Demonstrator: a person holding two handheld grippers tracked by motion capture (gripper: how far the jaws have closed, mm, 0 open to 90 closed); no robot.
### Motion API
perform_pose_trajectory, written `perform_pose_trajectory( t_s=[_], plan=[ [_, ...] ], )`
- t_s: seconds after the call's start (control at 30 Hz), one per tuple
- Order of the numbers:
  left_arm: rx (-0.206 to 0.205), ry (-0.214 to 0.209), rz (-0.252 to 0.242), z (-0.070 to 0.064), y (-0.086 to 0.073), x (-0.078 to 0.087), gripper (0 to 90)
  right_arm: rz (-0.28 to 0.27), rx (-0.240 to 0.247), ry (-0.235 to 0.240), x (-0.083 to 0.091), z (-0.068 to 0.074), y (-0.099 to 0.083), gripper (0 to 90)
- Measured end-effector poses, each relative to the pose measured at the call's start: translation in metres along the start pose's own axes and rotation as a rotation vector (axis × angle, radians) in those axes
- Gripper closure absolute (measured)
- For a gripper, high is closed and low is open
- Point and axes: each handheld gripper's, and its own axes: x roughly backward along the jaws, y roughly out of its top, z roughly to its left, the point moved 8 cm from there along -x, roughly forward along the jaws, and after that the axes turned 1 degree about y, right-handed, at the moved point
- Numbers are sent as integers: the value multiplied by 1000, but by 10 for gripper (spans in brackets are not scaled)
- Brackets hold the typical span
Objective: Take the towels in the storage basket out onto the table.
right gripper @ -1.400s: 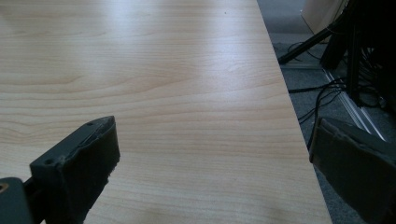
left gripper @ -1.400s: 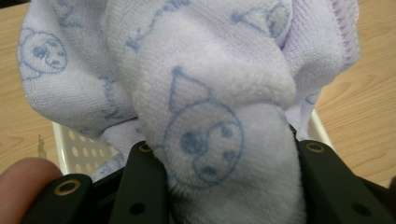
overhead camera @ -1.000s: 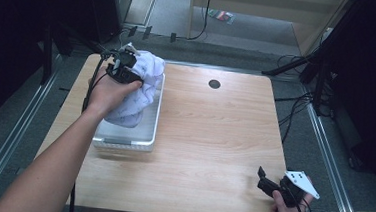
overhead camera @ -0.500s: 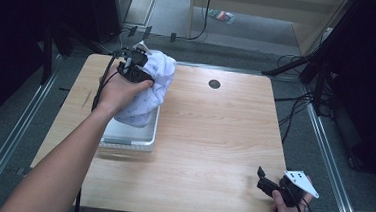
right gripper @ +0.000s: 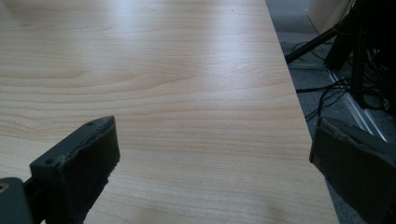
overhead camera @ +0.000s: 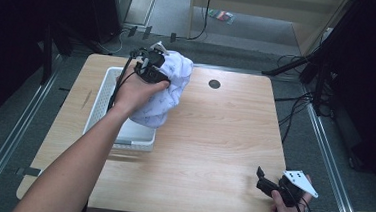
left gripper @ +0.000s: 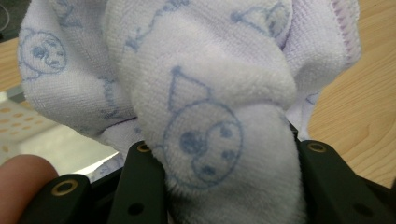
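Two grippers are in my hands, and the work is with the left gripper (overhead camera: 151, 66): its jaws are closed on a thick fold of the white towel (overhead camera: 169, 92), which hangs above the far end of the white basket (overhead camera: 98, 100), near the far left corner of the desk (overhead camera: 214, 138). My right gripper (overhead camera: 265, 184) is wide open and holds nothing; it waits low at the near right corner of the desk.

To do this step well, I think I must lift high enough that the hanging end of the towel goes free over the basket rim, and then carry it slowly toward the bare middle of the desk, so the basket is not pulled with it. The grip takes a good bunch of cloth, so I judge a slip is not likely.

The towel (left gripper: 205, 93) is soft terry cloth, white with a light violet tone, printed with pale blue drawn faces and some letters. It is crumpled, not folded.
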Motion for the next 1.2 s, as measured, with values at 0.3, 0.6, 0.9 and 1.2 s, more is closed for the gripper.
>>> perform_pose_trajectory(
  t_s=[0.3, 0.6, 0.9, 1.2],
  plan=[
    [-27, -40, 12, -24, 6, -10, 612, -4, 8, -1, 0, 1, 0, 17],
    [-43, -58, 8, -44, 14, -17, 611, -4, 11, 2, 0, 1, 0, 18],
    [-40, -100, 5, -66, 17, -31, 609, -3, 16, 7, 0, 2, 0, 19],
    [-47, -136, 13, -86, 14, -54, 605, -4, 15, 11, 0, 2, 0, 19]
  ],
)
